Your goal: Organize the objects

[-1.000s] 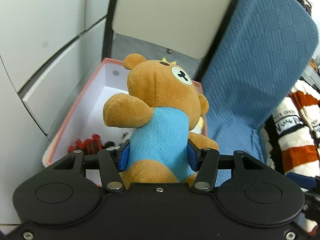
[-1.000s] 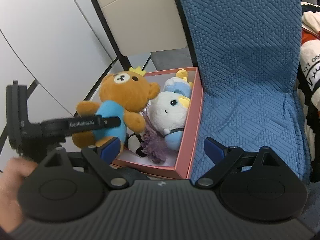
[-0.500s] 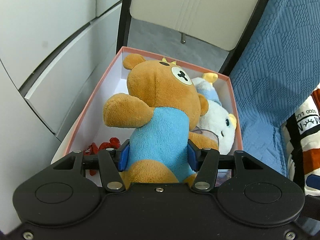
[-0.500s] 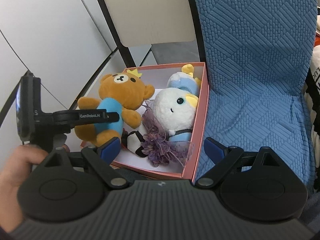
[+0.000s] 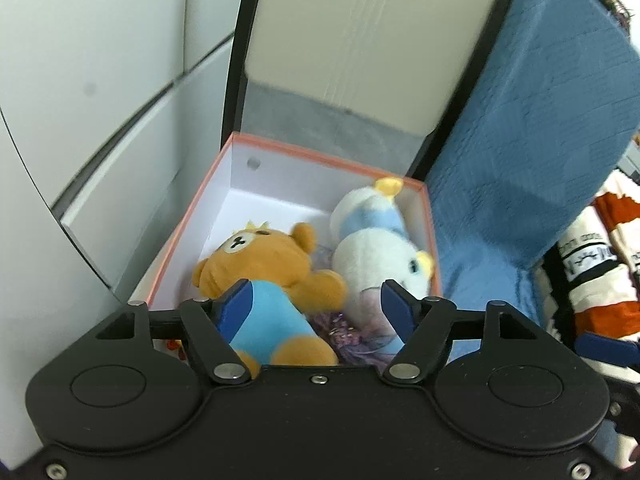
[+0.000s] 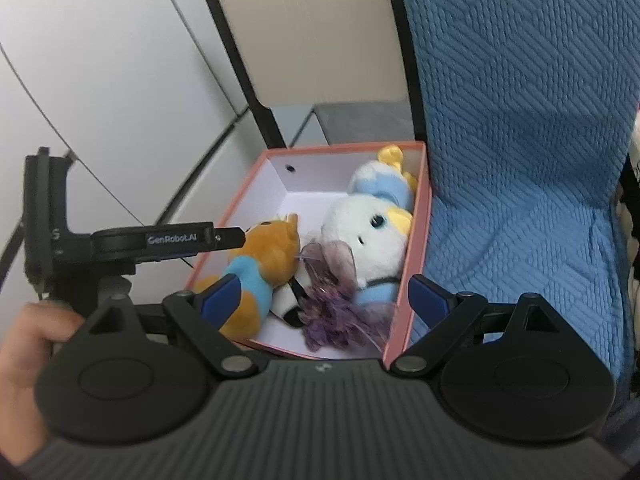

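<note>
A brown teddy bear in a blue shirt [image 5: 272, 276] lies inside the pink-rimmed white box [image 5: 320, 156], beside a white and blue plush [image 5: 376, 244] and a purple frilly item [image 5: 352, 332]. My left gripper [image 5: 316, 304] is open just above the bear, its jaws apart and clear of it. In the right wrist view the bear [image 6: 264, 256], the plush [image 6: 372, 228], the purple item [image 6: 336, 304] and the box [image 6: 416, 248] show below my open, empty right gripper [image 6: 324, 300]. The left gripper [image 6: 228, 238] reaches in from the left over the bear.
A blue quilted seat cover [image 6: 520, 160] lies right of the box. A beige chair back [image 5: 360, 40] stands behind it. White cabinet panels [image 5: 100, 80] are at the left. Striped orange, white and black fabric [image 5: 592, 280] is at the far right. A red item [image 5: 172, 346] peeks at the box's near left.
My left gripper opened and let go of the bear, which dropped into the box and now lies on its back. Both views moved back slightly.
</note>
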